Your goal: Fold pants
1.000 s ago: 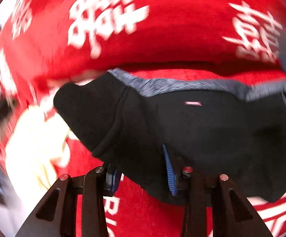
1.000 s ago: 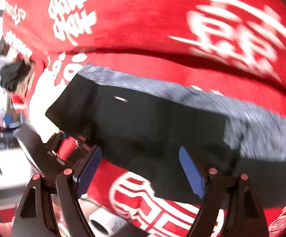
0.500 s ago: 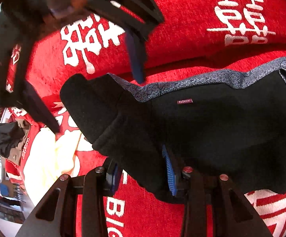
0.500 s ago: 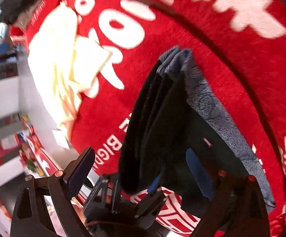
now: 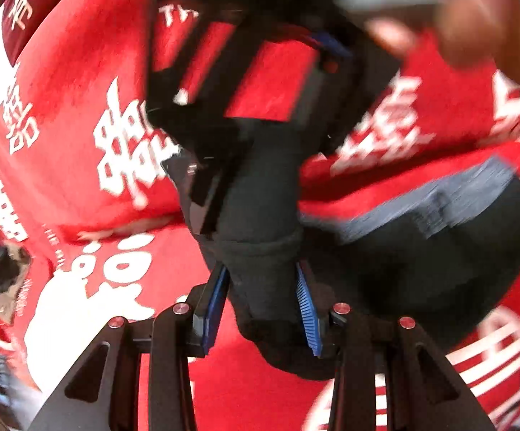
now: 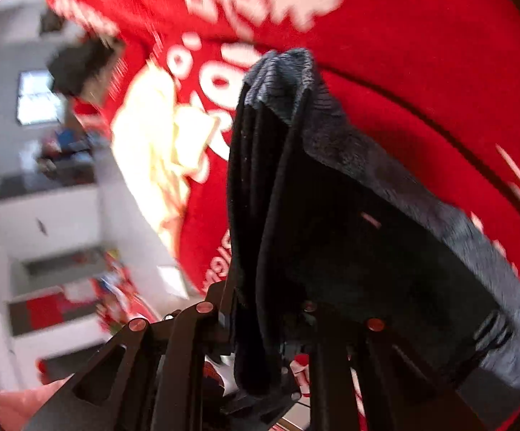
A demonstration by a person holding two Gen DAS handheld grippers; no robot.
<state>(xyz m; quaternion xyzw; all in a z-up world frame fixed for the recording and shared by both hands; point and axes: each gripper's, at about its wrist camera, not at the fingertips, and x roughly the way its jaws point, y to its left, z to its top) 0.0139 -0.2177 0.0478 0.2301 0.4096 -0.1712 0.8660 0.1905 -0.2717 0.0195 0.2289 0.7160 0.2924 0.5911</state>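
Compared with a second ago, when my left tongs (image 5: 261, 309) pinched the near edge of the flat-lying black pants (image 5: 421, 258), I now see that same fold bunched into a thick roll standing up between the blue pads (image 5: 305, 309), which press on it from both sides. The right tongs (image 5: 260, 136) now reach into the left view from the far side, meeting the top of that roll; half a second ago they were spread wide at the far left. Their jaws have just been closing, and in the right view I see them pinching a hanging bundle of pants layers (image 6: 260, 215).

The rest of the pants, with the grey waistband (image 5: 439, 197), lies to the right on the red cloth with white characters (image 5: 80, 72) covering the tabletop.

Only the right view shows the pale yellow garment (image 6: 152, 136) lying farther left on the cloth, and the blurred room beyond. Only the left view shows a blurred hand (image 5: 475, 18) at far right.
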